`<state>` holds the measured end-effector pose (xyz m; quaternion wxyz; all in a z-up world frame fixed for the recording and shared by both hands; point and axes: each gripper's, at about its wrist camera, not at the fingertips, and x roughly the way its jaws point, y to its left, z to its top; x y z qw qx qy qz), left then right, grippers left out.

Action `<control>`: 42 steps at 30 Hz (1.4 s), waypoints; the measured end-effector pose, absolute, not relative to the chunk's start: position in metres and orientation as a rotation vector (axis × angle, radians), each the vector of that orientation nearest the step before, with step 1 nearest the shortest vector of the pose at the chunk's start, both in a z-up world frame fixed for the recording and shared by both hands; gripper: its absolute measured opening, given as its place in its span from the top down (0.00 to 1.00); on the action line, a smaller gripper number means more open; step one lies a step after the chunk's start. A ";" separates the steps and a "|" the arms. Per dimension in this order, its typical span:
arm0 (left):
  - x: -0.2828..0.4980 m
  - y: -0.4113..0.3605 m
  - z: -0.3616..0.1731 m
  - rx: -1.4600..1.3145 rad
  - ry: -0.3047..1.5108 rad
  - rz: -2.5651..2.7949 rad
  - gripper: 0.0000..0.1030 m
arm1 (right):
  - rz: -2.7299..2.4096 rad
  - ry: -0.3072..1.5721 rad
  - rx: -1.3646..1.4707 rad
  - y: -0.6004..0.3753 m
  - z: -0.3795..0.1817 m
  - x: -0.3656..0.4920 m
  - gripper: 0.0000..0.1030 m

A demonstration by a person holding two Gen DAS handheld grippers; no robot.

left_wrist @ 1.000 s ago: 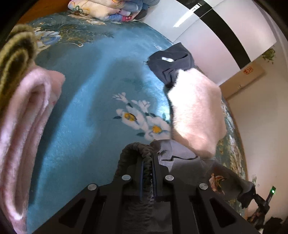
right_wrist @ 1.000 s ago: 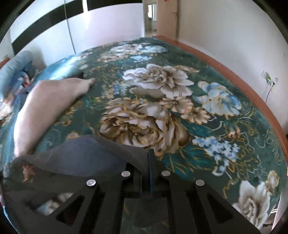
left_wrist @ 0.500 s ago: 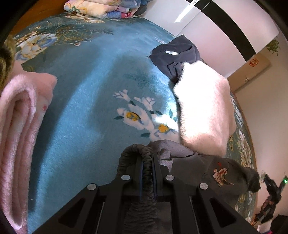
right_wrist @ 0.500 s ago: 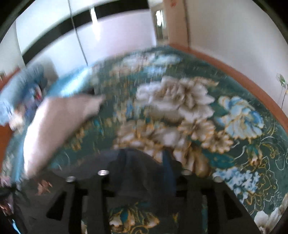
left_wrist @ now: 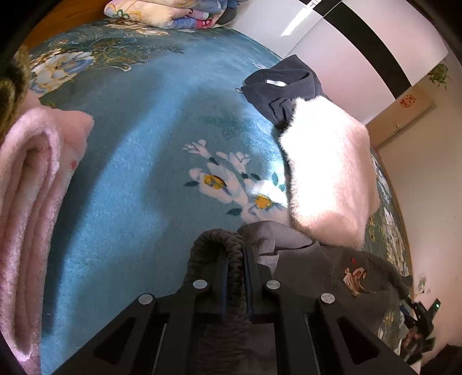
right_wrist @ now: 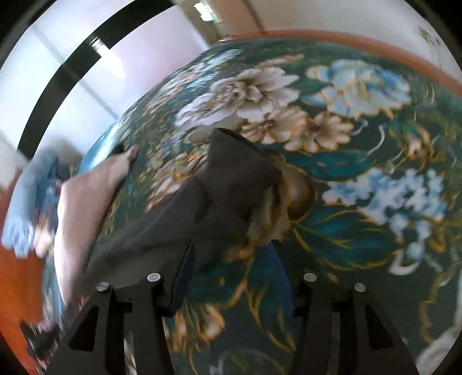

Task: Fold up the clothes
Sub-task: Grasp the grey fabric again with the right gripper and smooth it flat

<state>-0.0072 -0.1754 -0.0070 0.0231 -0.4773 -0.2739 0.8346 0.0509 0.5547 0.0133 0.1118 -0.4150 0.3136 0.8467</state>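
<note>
— What's your left hand-held gripper [left_wrist: 234, 259] doing?

— Its fingers are pinched tight on the ribbed hem of the grey sweatshirt [left_wrist: 326, 265]. The cuff-like band bunches up between them, and the body of the garment trails off to my right across the bed [left_wrist: 121, 161].

— And where does that sweatshirt sit?

— On the blue floral bedspread, its upper edge touching the fluffy white-pink garment [left_wrist: 326, 173] that lies just beyond it. Further past that fluffy piece there is a dark navy garment [left_wrist: 280, 86], partly tucked under it. Well to the left of the sweatshirt is a folded pink blanket [left_wrist: 31, 207] (thick, rolled at the edge), and far beyond, at the head of the bed, a pile of patterned bedding [left_wrist: 161, 13].

— Your right hand-held gripper [right_wrist: 229, 269]?

— Spread wide, nothing between the fingers. The view is blurred, but the sweatshirt [right_wrist: 208, 207] shows there as a dark grey sleeve or corner lying on the flowered cover, its near end just ahead of my left finger [right_wrist: 180, 277]. I cannot tell whether that finger touches the cloth.

— Anything beside it?

— The pale fluffy garment [right_wrist: 83, 207], left of the sweatshirt.
</note>
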 end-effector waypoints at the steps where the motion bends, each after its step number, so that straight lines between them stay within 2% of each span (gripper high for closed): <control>1: -0.007 -0.175 -0.008 -1.481 -0.843 2.587 0.90 | 2.474 0.944 -1.199 0.557 0.010 0.046 0.48; 6: -0.010 -0.174 -0.010 -1.500 -0.825 2.594 0.89 | 2.444 1.075 -1.088 0.563 -0.003 0.025 0.48; 7: -0.010 -0.174 -0.010 -1.502 -0.824 2.594 0.89 | 2.440 1.096 -1.075 0.563 -0.005 0.022 0.51; 8: -0.010 -0.174 -0.010 -1.502 -0.824 2.593 0.89 | 2.436 1.117 -1.066 0.563 -0.006 0.019 0.57; 9: -0.010 -0.174 -0.009 -1.497 -0.825 2.593 0.89 | 2.436 1.136 -1.066 0.561 -0.005 0.016 0.81; 10: -0.009 -0.174 -0.008 -1.488 -0.824 2.595 0.89 | 2.436 1.156 -1.066 0.559 -0.004 0.014 0.91; 13: -0.006 -0.174 -0.002 -1.411 -0.837 2.603 0.89 | 2.548 1.094 -0.942 0.551 0.027 0.024 0.94; 19: -0.009 -0.172 -0.009 -1.416 -0.877 2.573 0.89 | 2.769 0.889 -0.649 0.538 0.100 0.052 0.94; 22: -0.013 -0.170 -0.018 -1.462 -0.898 2.546 0.89 | 2.524 0.921 -0.968 0.554 0.052 0.026 0.94; 25: -0.015 -0.169 -0.016 -1.470 -0.884 2.545 0.89 | 2.480 0.907 -1.030 0.556 0.031 0.021 0.94; 29: -0.014 -0.167 -0.013 -1.487 -0.860 2.541 0.88 | 2.464 0.942 -1.052 0.561 0.030 0.027 0.92; 32: -0.010 -0.165 -0.008 -1.492 -0.841 2.530 0.87 | 2.460 0.920 -1.054 0.561 0.038 0.035 0.85; 33: -0.007 -0.166 -0.005 -1.496 -0.837 2.528 0.85 | 2.458 0.908 -1.053 0.561 0.041 0.038 0.78; 34: -0.004 -0.167 -0.002 -1.501 -0.836 2.526 0.80 | 2.459 0.903 -1.051 0.561 0.044 0.042 0.67; 35: 0.000 -0.168 0.001 -1.500 -0.843 2.522 0.77 | 2.464 0.914 -1.047 0.560 0.048 0.047 0.64; 36: 0.004 -0.169 0.004 -1.490 -0.852 2.516 0.69 | 2.469 0.924 -1.042 0.560 0.051 0.053 0.61; 39: 0.023 -0.170 0.020 -1.435 -0.842 2.514 0.49 | 2.488 0.931 -1.025 0.554 0.064 0.071 0.61; 42: 0.050 -0.168 0.036 -1.391 -0.781 2.548 0.43 | 2.505 0.930 -1.026 0.543 0.076 0.088 0.61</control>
